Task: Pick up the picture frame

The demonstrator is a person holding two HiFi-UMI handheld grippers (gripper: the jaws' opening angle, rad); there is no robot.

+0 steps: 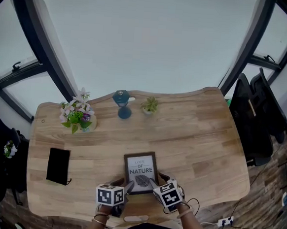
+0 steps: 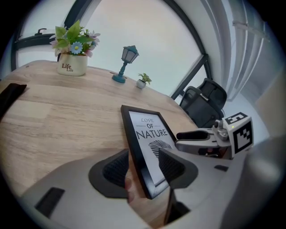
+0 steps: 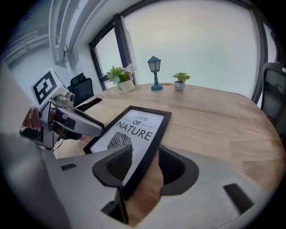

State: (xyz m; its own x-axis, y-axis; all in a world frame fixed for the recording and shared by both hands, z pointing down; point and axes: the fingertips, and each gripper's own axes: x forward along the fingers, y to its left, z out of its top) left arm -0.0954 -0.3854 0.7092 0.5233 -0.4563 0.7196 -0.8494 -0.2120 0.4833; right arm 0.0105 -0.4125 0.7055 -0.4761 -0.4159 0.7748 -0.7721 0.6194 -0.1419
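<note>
The black picture frame (image 1: 141,171) with a "Love of Nature" print lies near the front edge of the wooden table (image 1: 196,135). My left gripper (image 1: 127,186) is at its near left corner. In the left gripper view the frame (image 2: 147,134) has its left border between the open jaws of the left gripper (image 2: 143,166), with a gap at the left pad. My right gripper (image 1: 153,183) is at the near right corner. Its view shows the frame (image 3: 134,127) with its right border between the jaws of the right gripper (image 3: 145,163), which are open, with bare wood by the right pad.
At the table's back stand a flower pot (image 1: 76,116), a small blue lantern (image 1: 123,105) and a tiny potted plant (image 1: 149,106). A black pouch (image 1: 58,165) lies at the left. Black chairs (image 1: 254,115) stand off the right edge. Windows ring the far side.
</note>
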